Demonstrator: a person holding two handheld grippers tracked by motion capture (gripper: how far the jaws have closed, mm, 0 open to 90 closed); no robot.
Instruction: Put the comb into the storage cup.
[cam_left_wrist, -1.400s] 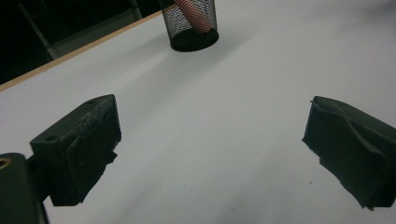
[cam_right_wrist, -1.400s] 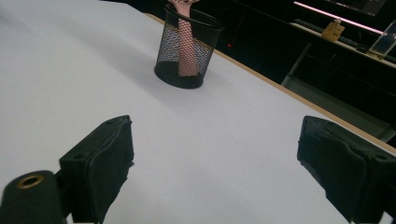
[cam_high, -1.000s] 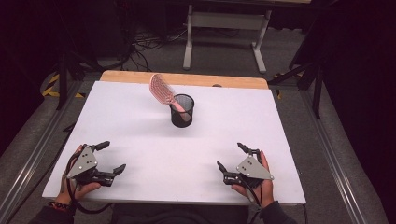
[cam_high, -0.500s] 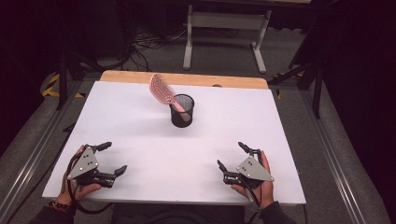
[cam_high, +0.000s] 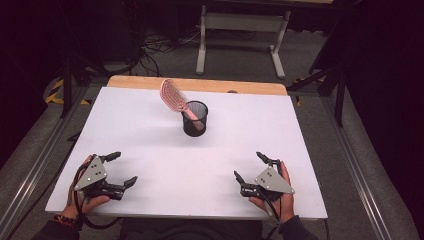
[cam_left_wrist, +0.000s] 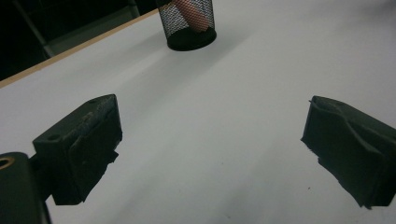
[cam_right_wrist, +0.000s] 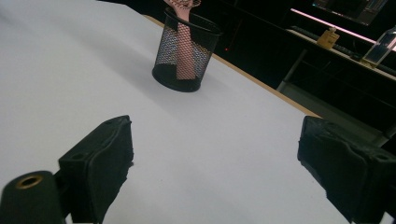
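Note:
A black mesh cup (cam_high: 195, 119) stands upright near the middle back of the white table (cam_high: 150, 130). A pink hairbrush (cam_high: 174, 96) stands in it, handle down, head leaning out to the back left. The cup (cam_left_wrist: 187, 24) is far ahead of the left gripper's jaws, and the cup (cam_right_wrist: 186, 51) with the brush handle (cam_right_wrist: 184, 49) is ahead of the right gripper's. My left gripper (cam_high: 122, 169) rests at the front left, open and empty. My right gripper (cam_high: 249, 166) rests at the front right, open and empty. Each is held by a hand.
A wooden strip (cam_high: 200, 85) runs along the table's far edge. Behind it stand a white metal frame (cam_high: 240, 35) and cables on the floor. Metal rails (cam_high: 350, 165) flank the table.
The left gripper has shifted slightly nearer the front edge. The cup, brush and right gripper have not moved.

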